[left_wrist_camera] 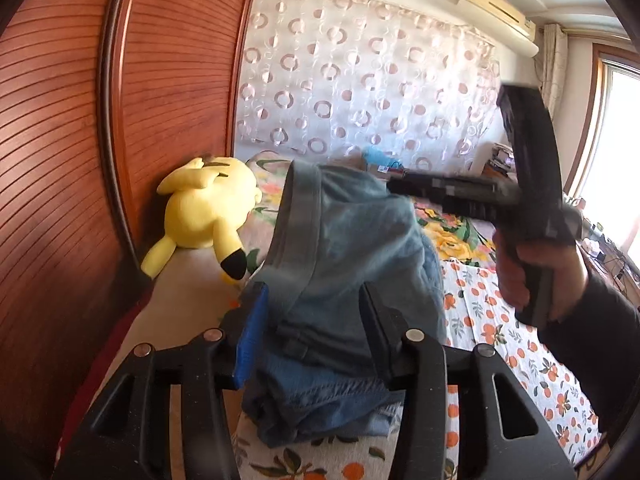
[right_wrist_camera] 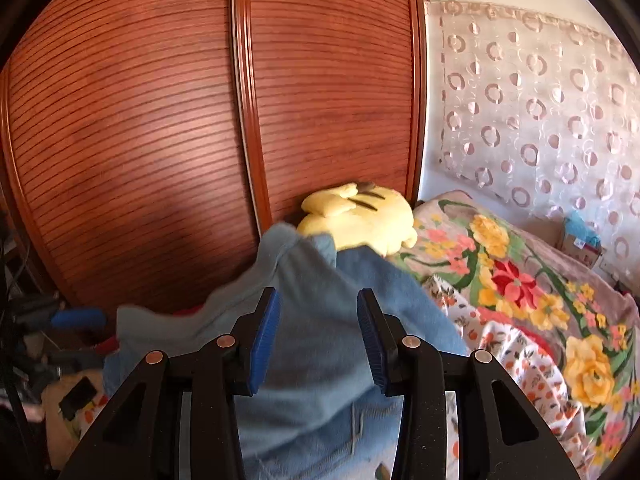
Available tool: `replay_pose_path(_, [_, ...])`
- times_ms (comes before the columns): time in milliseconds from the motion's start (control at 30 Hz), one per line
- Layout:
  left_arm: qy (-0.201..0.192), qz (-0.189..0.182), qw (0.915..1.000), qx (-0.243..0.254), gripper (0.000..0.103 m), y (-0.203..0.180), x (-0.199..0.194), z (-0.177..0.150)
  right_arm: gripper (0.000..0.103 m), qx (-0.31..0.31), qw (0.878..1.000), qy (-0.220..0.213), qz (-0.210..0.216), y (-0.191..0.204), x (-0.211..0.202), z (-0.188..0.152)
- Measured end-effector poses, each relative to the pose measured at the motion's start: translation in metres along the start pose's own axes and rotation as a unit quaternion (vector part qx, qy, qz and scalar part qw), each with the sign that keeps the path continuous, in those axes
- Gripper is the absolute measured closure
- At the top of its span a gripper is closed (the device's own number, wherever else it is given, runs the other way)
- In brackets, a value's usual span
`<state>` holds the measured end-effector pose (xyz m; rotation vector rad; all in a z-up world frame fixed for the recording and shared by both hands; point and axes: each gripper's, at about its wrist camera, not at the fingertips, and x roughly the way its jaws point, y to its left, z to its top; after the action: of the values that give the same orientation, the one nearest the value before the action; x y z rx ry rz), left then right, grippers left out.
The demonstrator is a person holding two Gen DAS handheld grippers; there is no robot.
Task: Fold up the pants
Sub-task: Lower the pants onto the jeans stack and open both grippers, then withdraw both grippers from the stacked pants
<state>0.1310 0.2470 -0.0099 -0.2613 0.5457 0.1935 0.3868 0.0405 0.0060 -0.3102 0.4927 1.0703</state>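
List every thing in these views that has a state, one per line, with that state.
pants: blue denim, bunched and partly lifted off the bed, not neatly folded.
left gripper: jaws apart, denim lying between them.
right gripper: jaws apart, denim in the gap; a grip cannot be confirmed.
yellow plush toy: lying against the wardrobe.
wardrobe doors: shut.
floral blanket: rumpled on the bed.
patterned curtain: drawn.

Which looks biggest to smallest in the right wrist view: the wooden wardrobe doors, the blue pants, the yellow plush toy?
1. Wooden wardrobe doors: they fill most of the upper frame.
2. Blue pants: large, but they lie right at the camera, so nearness inflates them.
3. Yellow plush toy: smallest, partly hidden behind the pants.
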Motion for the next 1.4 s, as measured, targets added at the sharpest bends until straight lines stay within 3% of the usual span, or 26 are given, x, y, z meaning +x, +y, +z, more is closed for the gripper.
replay_pose_path(100, [-0.001, -0.016, 0.9998, 0.013, 0.055, -0.004, 0.012, 0.007, 0.061, 0.003, 1.0, 0.017, -0.003, -0.002, 0.007, -0.008])
replay_pose_path(300, [0.049, 0.008, 0.9982, 0.036, 0.055, -0.005, 0.047, -0.002, 0.061, 0.029, 0.999, 0.033, -0.031, -0.018, 0.03, -0.001])
replay_pose_path(533, [0.057, 0.012, 0.9972, 0.047, 0.055, -0.007, 0.052, -0.011, 0.061, 0.05, 0.998, 0.032, -0.03, -0.017, 0.037, -0.005])
replay_pose_path(867, [0.052, 0.011, 0.9968, 0.06, 0.055, -0.025, 0.041, -0.007, 0.061, 0.081, 0.994, 0.015, -0.074, 0.006, -0.019, -0.029])
replay_pose_path(1133, [0.043, -0.017, 0.9958, 0.079, 0.054, -0.061, 0.036, -0.009, 0.061, 0.102, 0.988, 0.011, -0.114, 0.024, -0.08, -0.064])
replay_pose_path(1300, [0.042, -0.04, 0.9942, 0.09, 0.027, -0.086, 0.039, -0.013, 0.061, 0.118, 0.983, 0.01, -0.142, 0.032, -0.117, -0.084])
replay_pose_path(1400, [0.04, -0.052, 0.9929, 0.099, 0.024, -0.103, 0.042, -0.015, 0.061, 0.131, 0.979, 0.01, -0.159, 0.034, -0.136, -0.094])
